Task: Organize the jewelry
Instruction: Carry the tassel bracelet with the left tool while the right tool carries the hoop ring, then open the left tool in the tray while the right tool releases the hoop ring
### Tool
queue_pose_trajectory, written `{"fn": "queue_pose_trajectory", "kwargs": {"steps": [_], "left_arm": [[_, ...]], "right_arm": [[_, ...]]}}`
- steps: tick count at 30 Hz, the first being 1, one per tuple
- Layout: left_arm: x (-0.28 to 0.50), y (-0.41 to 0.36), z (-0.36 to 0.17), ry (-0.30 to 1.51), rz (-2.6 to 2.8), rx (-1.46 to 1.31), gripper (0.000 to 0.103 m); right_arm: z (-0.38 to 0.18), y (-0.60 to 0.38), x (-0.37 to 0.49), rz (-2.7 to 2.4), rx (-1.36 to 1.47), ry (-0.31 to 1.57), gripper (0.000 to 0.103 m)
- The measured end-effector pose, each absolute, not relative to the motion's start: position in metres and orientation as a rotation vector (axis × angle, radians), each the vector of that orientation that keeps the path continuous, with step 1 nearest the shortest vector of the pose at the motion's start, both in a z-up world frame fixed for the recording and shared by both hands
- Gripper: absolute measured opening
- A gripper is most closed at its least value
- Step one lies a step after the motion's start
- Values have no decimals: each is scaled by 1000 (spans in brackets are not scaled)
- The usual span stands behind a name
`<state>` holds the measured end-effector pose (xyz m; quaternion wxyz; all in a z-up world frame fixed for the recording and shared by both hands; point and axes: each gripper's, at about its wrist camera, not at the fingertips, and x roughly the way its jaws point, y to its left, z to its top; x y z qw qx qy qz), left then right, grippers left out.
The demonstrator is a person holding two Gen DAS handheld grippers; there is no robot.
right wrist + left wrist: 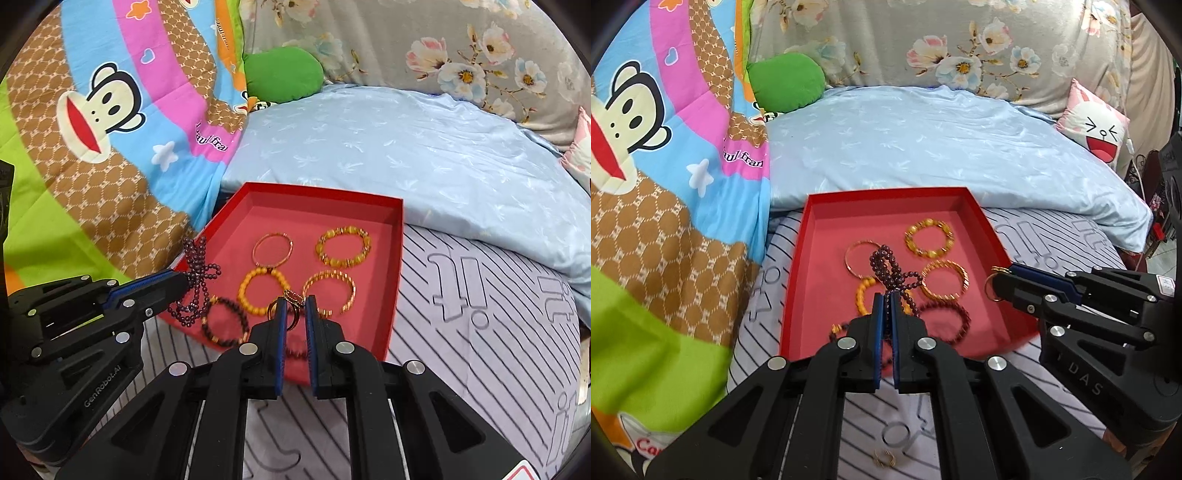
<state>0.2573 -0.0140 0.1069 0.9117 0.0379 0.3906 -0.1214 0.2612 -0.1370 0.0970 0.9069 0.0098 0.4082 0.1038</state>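
Note:
A red tray [812,236] [397,266] lies on the bed and holds several bracelets: a thin gold bangle [272,249], a yellow bead bracelet [344,246], an amber bead bracelet [263,291], a gold cuff [330,291] and a dark red bead bracelet [225,323]. My left gripper [885,297] [181,282] is shut on a purple bead necklace [890,271] [197,275], held above the tray's near left side. My right gripper [295,301] [995,284] is shut on a small gold ring [291,314] [991,290] above the tray's near edge.
A small gold piece [884,458] lies on the striped sheet [461,332] in front of the tray. A light blue quilt [923,147] lies behind the tray, a cartoon monkey blanket [665,147] to the left, and a green cushion [786,81] and a white cushion [1093,122] at the back.

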Motion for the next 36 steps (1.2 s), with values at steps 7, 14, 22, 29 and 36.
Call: {"fn": "queue_pose_trajectory", "kwargs": {"steps": [7, 14, 22, 29, 36], "left_arm": [[296, -5, 93, 806, -221, 95, 3], [323, -3, 71, 845, -216, 94, 3], [338, -2, 54, 875, -203, 86, 3], [345, -1, 47, 893, -190, 82, 4], [346, -2, 45, 893, -184, 84, 4]], "right_arm": [[82, -133, 306, 225, 33, 876, 9], [69, -121, 342, 234, 8, 894, 10], [54, -117, 365, 233, -1, 922, 10], [47, -118, 374, 227, 8, 940, 10], [46, -114, 375, 231, -7, 940, 10]]}}
